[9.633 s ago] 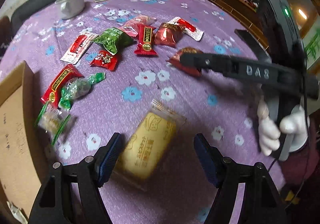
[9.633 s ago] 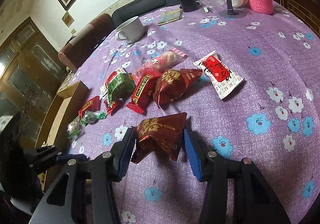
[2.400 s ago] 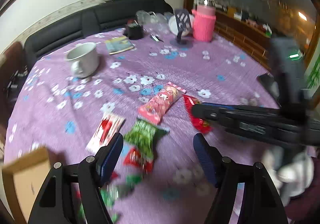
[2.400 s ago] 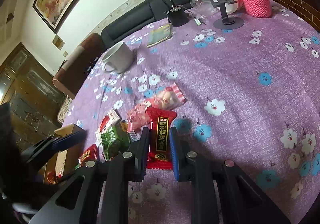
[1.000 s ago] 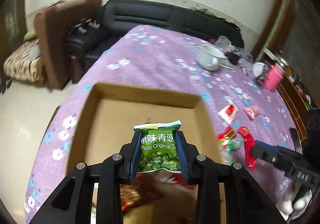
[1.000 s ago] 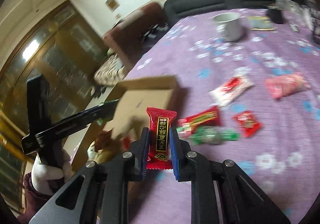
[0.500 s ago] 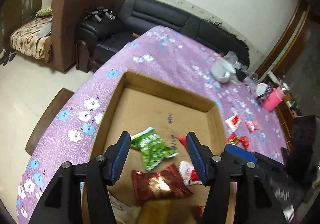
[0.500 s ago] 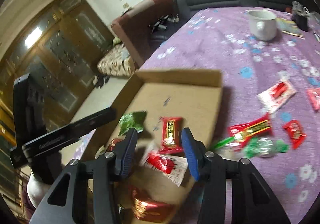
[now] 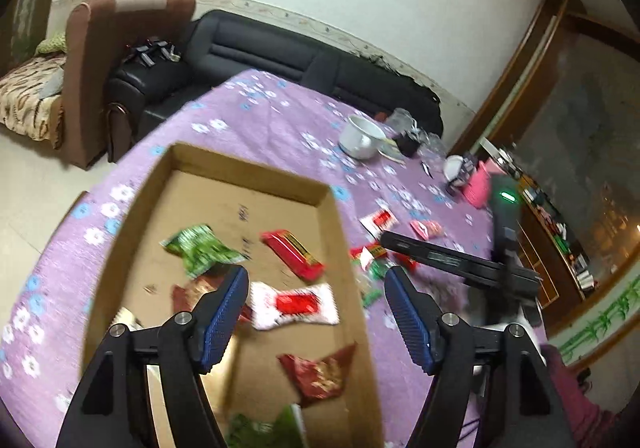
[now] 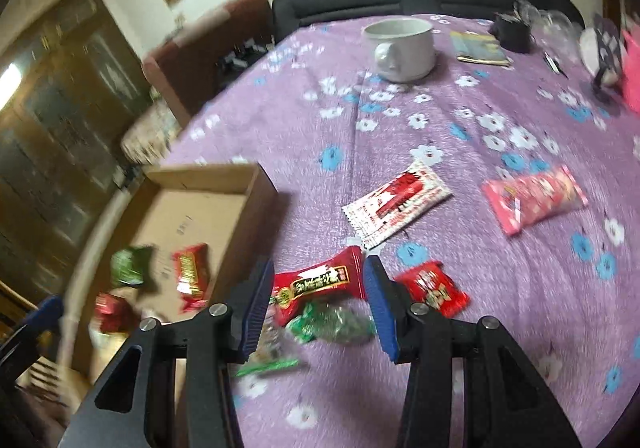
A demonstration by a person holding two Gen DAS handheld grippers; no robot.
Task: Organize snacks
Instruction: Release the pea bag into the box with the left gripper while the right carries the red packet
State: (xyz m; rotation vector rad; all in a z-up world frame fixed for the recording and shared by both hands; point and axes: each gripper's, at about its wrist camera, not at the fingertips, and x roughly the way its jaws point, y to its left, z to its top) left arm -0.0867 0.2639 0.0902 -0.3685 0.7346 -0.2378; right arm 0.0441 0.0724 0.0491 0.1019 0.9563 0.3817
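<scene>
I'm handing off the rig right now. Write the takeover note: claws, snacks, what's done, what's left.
Left claw: open, empty, over the cardboard box.
Right claw: open, empty, over the table beside the box.
Done: green pack, red bar and several more lie in the box.
Left on the purple cloth: long red pack, small red pack, green candy, white-red pack, pink pack.

One cardboard box on one purple tablecloth. Inside box: two green packets, one red bar, one white-red packet, two dark red packets. Outside box, right wrist view: six packets, namely one white-red, one pink, two red, two green-clear. One white mug. Two grippers, left and right, both spread wide, empty.
</scene>
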